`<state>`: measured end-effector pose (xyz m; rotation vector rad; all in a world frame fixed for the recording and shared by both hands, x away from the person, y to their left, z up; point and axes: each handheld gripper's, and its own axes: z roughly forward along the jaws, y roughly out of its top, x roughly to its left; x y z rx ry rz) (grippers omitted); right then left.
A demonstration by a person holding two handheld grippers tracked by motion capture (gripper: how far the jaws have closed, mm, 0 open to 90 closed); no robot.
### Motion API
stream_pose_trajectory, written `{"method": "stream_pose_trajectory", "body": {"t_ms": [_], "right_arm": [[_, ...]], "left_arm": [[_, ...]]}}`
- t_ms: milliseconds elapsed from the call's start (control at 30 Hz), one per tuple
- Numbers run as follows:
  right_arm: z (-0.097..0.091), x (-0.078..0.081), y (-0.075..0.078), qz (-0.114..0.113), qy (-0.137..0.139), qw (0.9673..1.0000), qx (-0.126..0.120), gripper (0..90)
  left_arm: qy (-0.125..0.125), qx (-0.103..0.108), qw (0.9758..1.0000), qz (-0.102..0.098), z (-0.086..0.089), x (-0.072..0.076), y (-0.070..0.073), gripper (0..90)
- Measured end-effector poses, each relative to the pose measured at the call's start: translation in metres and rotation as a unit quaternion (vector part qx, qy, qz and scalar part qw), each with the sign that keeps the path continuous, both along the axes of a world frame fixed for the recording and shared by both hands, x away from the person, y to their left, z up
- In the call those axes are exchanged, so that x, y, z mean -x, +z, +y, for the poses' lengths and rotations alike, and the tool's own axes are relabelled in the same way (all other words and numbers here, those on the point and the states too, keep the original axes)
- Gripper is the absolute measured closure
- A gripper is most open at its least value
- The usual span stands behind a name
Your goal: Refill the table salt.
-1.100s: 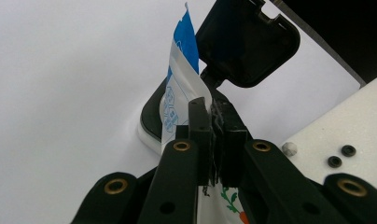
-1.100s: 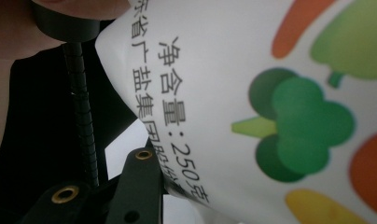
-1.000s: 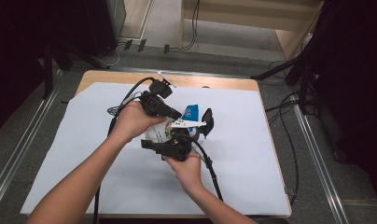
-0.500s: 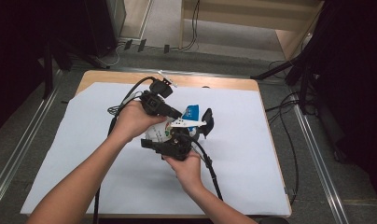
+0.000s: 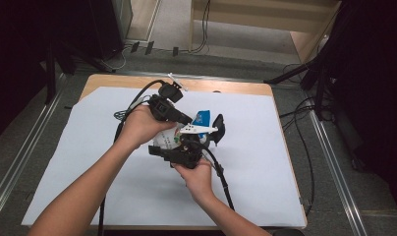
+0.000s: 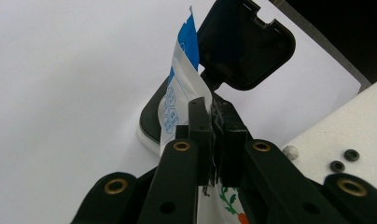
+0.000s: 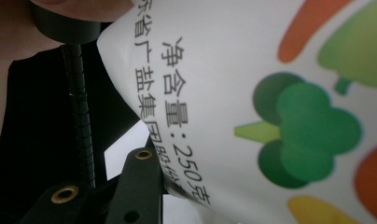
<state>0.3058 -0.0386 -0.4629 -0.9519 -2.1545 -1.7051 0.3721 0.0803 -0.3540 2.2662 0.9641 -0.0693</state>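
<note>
Salt packet pinched by left gripper; right gripper clamps its body.

The left gripper pinches a white-and-blue packet (printed) beside a black lidded box.

1. The table is seen from above, from the person's side, facing forward and down.
2. The left gripper view is taken very near, along closed jaws, across the white bag towards the black lidded container.
3. The right gripper view is pressed close against the bag's print.
4. The bag is shared by all three views.
</note>
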Motion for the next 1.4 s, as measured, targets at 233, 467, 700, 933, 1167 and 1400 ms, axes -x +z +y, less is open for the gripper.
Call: {"method": "stream_pose_trajectory", "body": {"t_ms": [233,467,700,933,1167,1400], "right_arm": [[0.001,-0.0011,0.0002,0.001,0.002,1.0,0.002,68.2],[0.0002,-0.0013,0.0013,0.002,0.005,0.9999,-0.008,68.1],[-0.001,-0.0019,0.0032,0.004,0.004,0.9999,-0.011,68.1],[0.0009,-0.0013,0.0045,0.002,0.009,0.9999,-0.009,65.2],[0.0018,-0.0004,0.0045,-0.003,0.01,0.9999,-0.005,64.9],[0.0024,-0.0003,0.0036,-0.002,0.01,0.9999,-0.003,65.2]], "left_arm": [[0.002,0.001,1.0,0.0,0.001,-0.0006,-0.0008,87.9],[0.002,0.003,1.0,-0.001,0.0002,-0.0005,-0.0005,87.9],[-0.002,0.002,1.0,-0.001,-0.0013,-0.0014,0.0002,87.9],[-0.001,0.003,1.0,0.0,0.0011,-0.0031,-0.0005,88.0],[0.002,0.002,1.0,0.004,0.0006,-0.0025,-0.001,88.0],[0.002,0.003,1.0,0.003,0.0009,-0.0023,-0.002,88.0]]}}
